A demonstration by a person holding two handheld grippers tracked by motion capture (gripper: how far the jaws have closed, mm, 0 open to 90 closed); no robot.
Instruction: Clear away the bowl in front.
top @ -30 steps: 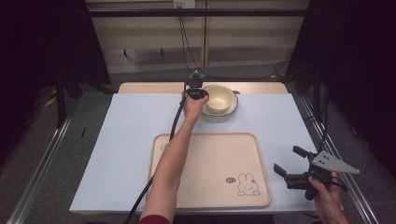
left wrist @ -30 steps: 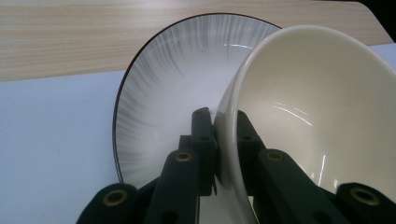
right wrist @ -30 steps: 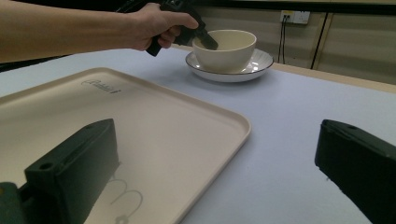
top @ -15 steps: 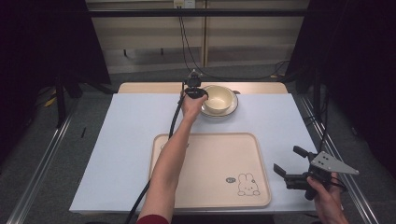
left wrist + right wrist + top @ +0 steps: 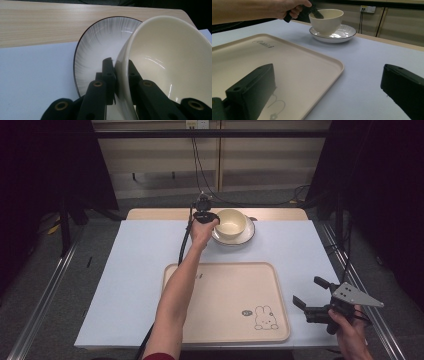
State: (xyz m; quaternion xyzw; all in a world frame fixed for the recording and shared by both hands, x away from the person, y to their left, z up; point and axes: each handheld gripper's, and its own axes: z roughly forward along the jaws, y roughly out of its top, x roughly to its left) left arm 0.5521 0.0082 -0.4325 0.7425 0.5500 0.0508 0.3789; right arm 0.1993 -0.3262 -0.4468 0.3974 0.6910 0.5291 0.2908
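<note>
Dim room with dark curtains on both sides, and a table (image 5: 130,285) covered in a pale blue sheet, with a strip of light wood showing along the far edge. A cream tray (image 5: 225,295) sits on the near half; from above its bunny print sits in the near right corner.

What's hard to see: in the high view the left gripper (image 5: 204,216) is mostly buried under the hand, so you can't read the jaws from there. In its own view the bowl (image 5: 172,65) runs off the frame on the right and bottom, and the plate (image 5: 100,45) is half hidden behind it. The right gripper view cuts off its own jaws at the frame's edges.

The bowl is plain cream, glossy inside, with a smooth rim. It sits on a white plate with grey radial streaks and a dark rim, at the far middle of the table.

The left gripper is clamped on the bowl's rim, one jaw inside, one outside. The right gripper (image 5: 315,302) is held off the tray's right side, jaws spread wide with nothing between them.
</note>
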